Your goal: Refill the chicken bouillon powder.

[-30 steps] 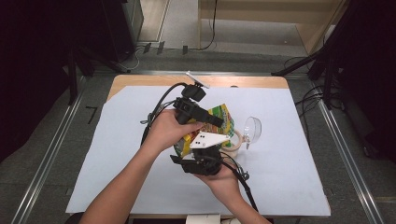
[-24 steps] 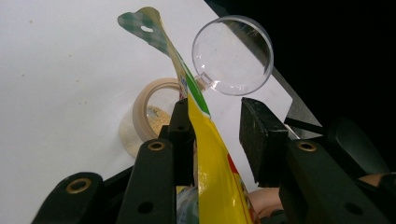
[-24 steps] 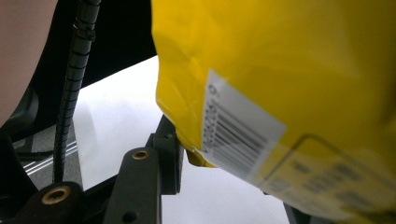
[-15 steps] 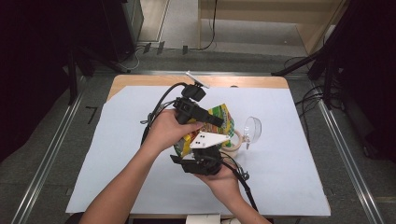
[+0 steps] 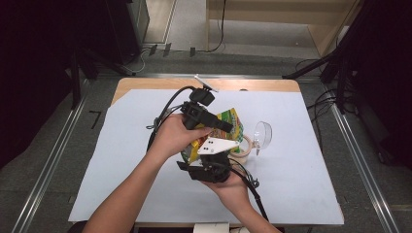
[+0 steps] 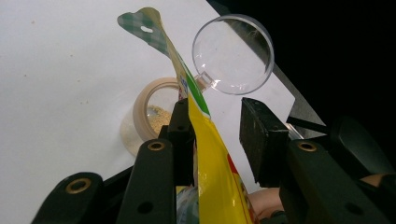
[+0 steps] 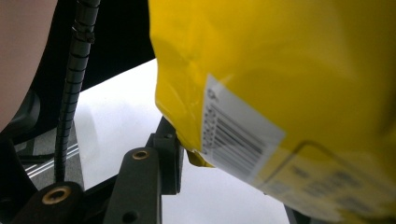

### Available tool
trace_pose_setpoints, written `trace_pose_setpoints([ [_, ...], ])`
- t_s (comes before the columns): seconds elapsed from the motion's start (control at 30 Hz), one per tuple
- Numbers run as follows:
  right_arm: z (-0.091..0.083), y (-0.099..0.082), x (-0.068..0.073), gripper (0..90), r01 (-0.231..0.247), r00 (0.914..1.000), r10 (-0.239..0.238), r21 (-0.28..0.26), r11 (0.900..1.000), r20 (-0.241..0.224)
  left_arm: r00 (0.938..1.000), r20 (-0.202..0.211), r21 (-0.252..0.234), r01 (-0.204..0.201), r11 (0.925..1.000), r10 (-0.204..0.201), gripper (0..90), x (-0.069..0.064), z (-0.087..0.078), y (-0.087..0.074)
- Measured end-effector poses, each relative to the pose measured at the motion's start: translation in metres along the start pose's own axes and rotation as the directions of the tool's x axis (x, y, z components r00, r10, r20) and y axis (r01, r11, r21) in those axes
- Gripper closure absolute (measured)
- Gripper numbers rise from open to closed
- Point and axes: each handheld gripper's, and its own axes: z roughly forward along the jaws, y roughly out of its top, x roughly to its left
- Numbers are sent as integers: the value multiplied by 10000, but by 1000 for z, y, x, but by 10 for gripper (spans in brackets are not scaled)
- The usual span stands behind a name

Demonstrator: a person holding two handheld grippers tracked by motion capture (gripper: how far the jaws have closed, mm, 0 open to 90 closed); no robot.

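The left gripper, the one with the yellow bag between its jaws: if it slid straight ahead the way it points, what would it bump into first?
Probably the small clear plastic jar with the beige rim and its round transparent lid, which lie right beyond the left gripper past the yellow snack bag. Which comes first is hard to judge, as depth is unclear.

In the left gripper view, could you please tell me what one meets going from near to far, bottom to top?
Left gripper's black fingers → yellow bag between them → small jar holding crumbs → clear round lid → bag's green checked top edge.
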Motion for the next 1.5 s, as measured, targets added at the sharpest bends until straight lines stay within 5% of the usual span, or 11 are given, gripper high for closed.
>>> trace_pose_setpoints([
  [0.33,0,-2,0,617,48,10000,-48,-174,9998,-14,9992,-180,3,-345,9994,345,664,-6,1,-1],
  [0.97,-1,3,-2,611,-10,10000,10,83,10000,-12,9991,321,-99,284,9995,-281,672,7,-1,3],
  [1.37,-2,3,-3,609,108,9999,-108,145,9998,1,9987,364,-148,366,9992,-360,675,10,-2,2],
  [1.5,-2,2,-4,613,45,10000,-45,140,9999,-9,9999,90,-144,83,9999,-81,668,2,0,1],
])
